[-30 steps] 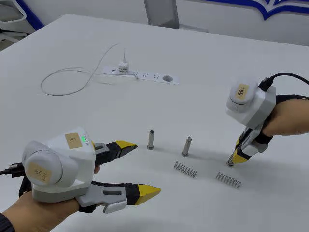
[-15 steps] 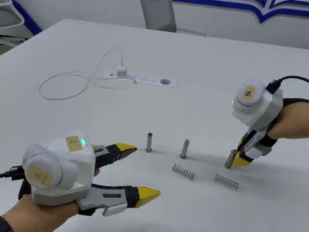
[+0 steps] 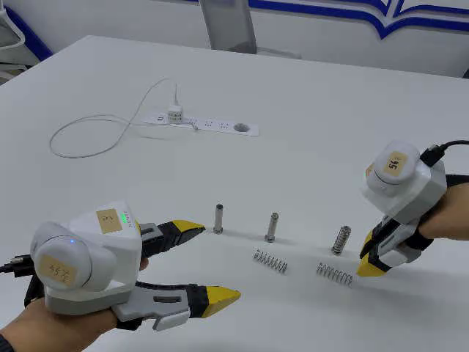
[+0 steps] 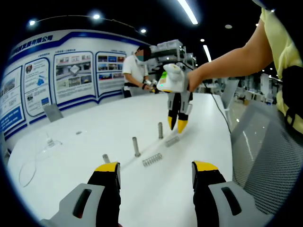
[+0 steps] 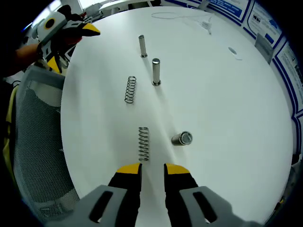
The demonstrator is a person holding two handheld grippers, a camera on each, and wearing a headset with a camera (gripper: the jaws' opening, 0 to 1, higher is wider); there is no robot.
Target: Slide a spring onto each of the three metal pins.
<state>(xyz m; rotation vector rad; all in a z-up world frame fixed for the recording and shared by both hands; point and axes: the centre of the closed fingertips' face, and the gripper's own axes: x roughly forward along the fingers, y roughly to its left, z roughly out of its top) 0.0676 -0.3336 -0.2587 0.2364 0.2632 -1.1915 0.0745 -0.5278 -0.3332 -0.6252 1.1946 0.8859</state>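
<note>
Three metal pins stand in a row on the white table (image 3: 308,147). The left pin (image 3: 218,218) and middle pin (image 3: 272,226) are bare; the right pin (image 3: 341,239) wears a spring. Two loose springs (image 3: 270,260) (image 3: 334,273) lie in front of them. My right gripper (image 3: 370,264) points down beside the right pin, narrowly open, holding nothing. In the right gripper view the sprung pin (image 5: 182,138) and a loose spring (image 5: 143,143) lie just ahead of the gripper (image 5: 152,169). My left gripper (image 3: 209,262) (image 4: 156,168) rests open at the near left, facing the pins (image 4: 136,145).
A white power strip (image 3: 201,123) with a plugged charger and looping cable (image 3: 88,132) lies at the far left. A chair (image 3: 227,26) stands behind the table. A mesh chair (image 5: 33,142) is at the near edge. A person (image 4: 135,66) stands in the background.
My right gripper has let go of the spring on the right pin and drawn back toward the near right. The left gripper stays put. The head camera has shifted.
</note>
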